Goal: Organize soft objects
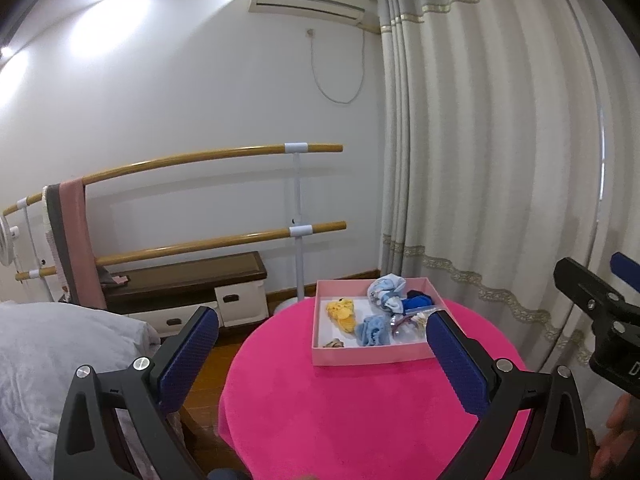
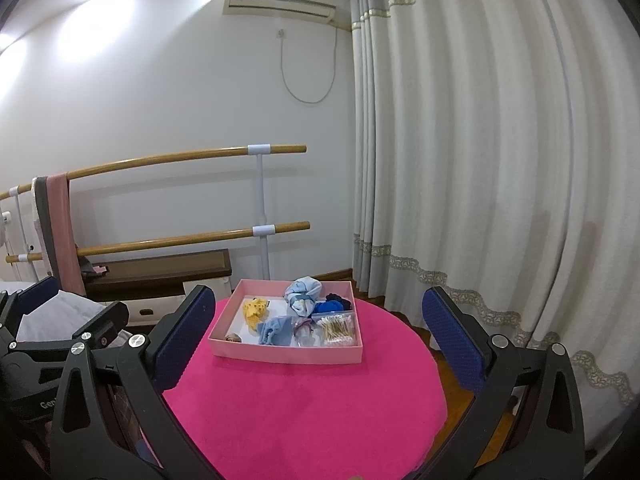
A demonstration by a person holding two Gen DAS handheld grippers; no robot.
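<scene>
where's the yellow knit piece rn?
In the pink box on the table, left-rear part in both views: yellow knit piece sits left of the pale blue bundle, behind the light blue pouch.

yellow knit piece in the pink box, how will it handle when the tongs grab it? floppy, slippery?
The yellow knit looks crumpled and ruffled, so it is probably floppy and would drape from a pinch. Its textured yarn should grip the ribbed pads rather than slip. It is likely light; the box probably would not shift. Both tongs, left and right, are open above the table.

Far past the tongs, two wooden bars [image 2: 160,200] cross the white wall; long curtains [image 2: 480,140] hang right.
</scene>
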